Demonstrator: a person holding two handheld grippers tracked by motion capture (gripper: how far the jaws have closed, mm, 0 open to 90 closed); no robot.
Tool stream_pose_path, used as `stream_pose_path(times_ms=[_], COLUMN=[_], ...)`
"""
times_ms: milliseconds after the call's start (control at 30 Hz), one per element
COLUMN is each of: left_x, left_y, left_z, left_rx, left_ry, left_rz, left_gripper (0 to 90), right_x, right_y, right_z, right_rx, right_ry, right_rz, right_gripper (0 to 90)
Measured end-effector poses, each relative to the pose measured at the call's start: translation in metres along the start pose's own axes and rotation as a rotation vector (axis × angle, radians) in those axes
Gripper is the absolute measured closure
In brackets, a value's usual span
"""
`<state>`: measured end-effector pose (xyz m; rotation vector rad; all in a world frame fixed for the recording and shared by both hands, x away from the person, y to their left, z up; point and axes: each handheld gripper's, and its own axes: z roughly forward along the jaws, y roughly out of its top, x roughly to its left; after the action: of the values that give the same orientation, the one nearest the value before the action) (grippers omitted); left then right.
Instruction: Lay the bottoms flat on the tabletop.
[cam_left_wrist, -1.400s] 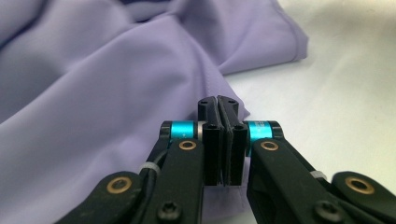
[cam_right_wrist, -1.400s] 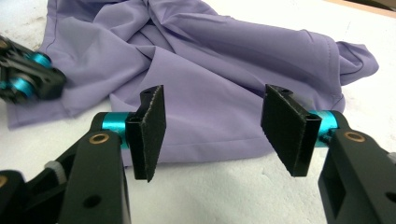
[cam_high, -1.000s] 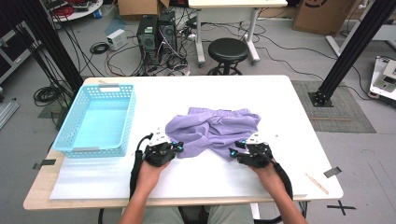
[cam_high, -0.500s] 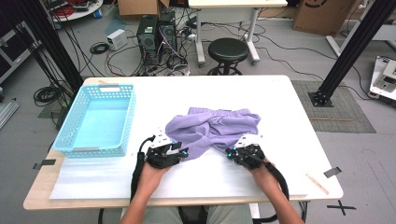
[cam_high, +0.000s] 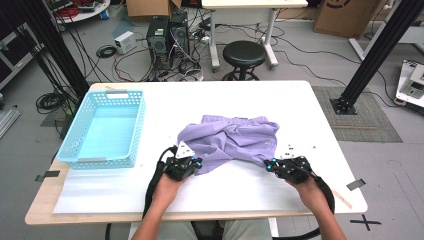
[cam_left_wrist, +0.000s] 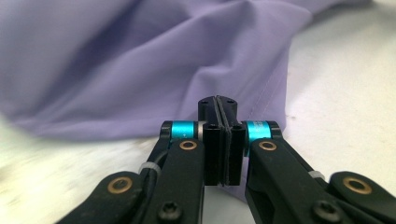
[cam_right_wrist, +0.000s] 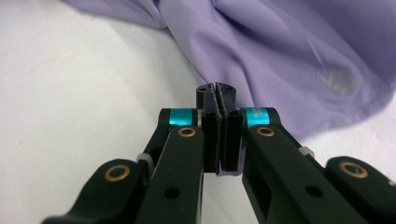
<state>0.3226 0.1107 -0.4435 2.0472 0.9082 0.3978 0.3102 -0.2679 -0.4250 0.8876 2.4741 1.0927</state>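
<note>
On the left part of the white table (cam_high: 300, 105) sits a light blue plastic basket (cam_high: 80, 161), rectangular, with perforated lattice walls and a slot handle at each short end; its smooth floor holds nothing. Just right of it, near the middle of the table, lies a pair of lilac shorts (cam_high: 235, 140), well apart from the basket's rim. Their cloth is thin and smooth, crumpled into soft folds, with a gathered waistband along the far edge and the two legs spreading toward the person.

At the near left corner of the garment, the left gripper (cam_high: 186, 165) is clenched on the hem: in the left gripper view its jaws are pressed flat together with the stitched edge of the shorts (cam_left_wrist: 140, 70) caught at the tips (cam_left_wrist: 218, 105), cloth hanging down behind them on the right. That gripper's jaws have just been closing. It carries a grey three-cornered plate on top, and the left hand (cam_high: 167, 187) grips it from behind.

At the near right corner, the right gripper (cam_high: 285, 164) is likewise clamped; the right gripper view shows its rough dark pads (cam_right_wrist: 215, 100) squeezed together on a tapering fold of the shorts (cam_right_wrist: 289, 60), where a faint pale mark shows in the fabric. The right hand (cam_high: 310, 190) holds it, a black cable looping off beside the wrist. Both grippers are black metal with turquoise collars and brass-coloured rivets.
</note>
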Motion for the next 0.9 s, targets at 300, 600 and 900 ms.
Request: stream_pose_path(times_ms=[300, 600, 900], left_x=[0.022, 0.037, 0.029], left_y=[-0.009, -0.018, -0.009], left_z=[-0.038, -0.054, -0.043], left_rx=[-0.093, -0.137, -0.196], left_ry=[0.054, 0.121, 0.071], left_rz=[-0.041, -0.096, -0.113], left_gripper=[88.9, 88.6, 57.7], right_x=[-0.006, -0.014, 0.008], right_y=[-0.016, -0.023, 0.005], right_z=[-0.028, -0.032, -0.011], right_rx=[0.005, 0.005, -0.039], right_ry=[0.036, -0.043, 0.014], right_rz=[-0.024, 0.051, 0.009], right_gripper=[89.8, 80.9, 66.3])
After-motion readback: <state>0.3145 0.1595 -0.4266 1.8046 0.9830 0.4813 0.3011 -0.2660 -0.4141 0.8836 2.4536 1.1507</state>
